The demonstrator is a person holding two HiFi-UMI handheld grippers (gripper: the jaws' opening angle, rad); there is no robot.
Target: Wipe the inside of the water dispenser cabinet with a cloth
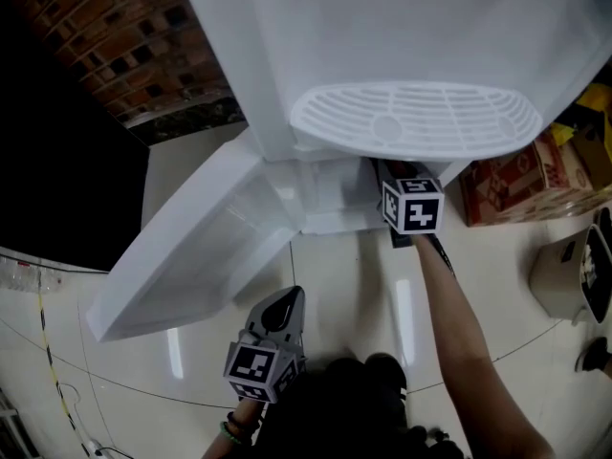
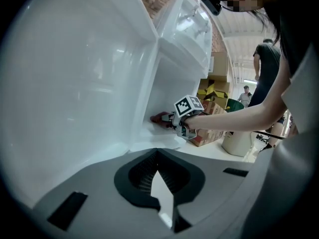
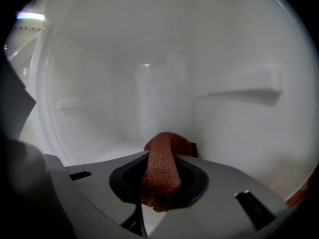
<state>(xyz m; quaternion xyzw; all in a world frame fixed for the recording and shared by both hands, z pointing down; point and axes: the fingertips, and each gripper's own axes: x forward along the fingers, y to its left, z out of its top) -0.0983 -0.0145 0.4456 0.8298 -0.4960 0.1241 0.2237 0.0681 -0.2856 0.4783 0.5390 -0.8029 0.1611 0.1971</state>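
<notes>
The white water dispenser [image 1: 382,55] stands with its lower cabinet door [image 1: 191,247] swung open to the left. My right gripper [image 3: 162,156] is shut on a reddish-brown cloth [image 3: 159,171] and reaches inside the white cabinet [image 3: 149,98]; the cloth's front end bunches near the cabinet floor. In the head view only its marker cube [image 1: 413,206] shows at the cabinet mouth, below the drip tray [image 1: 421,118]. From the left gripper view, the cloth [image 2: 159,118] sits on the cabinet floor ahead of the right gripper [image 2: 174,119]. My left gripper [image 1: 280,311] hangs back near my body, shut and holding nothing.
Narrow shelf ledges [image 3: 239,86] run along the cabinet's side walls. Cardboard boxes [image 1: 516,185] and a white appliance [image 1: 574,275] stand right of the dispenser. A brick wall [image 1: 124,36] is behind. A white bucket [image 2: 239,142] and people [image 2: 264,63] are further back.
</notes>
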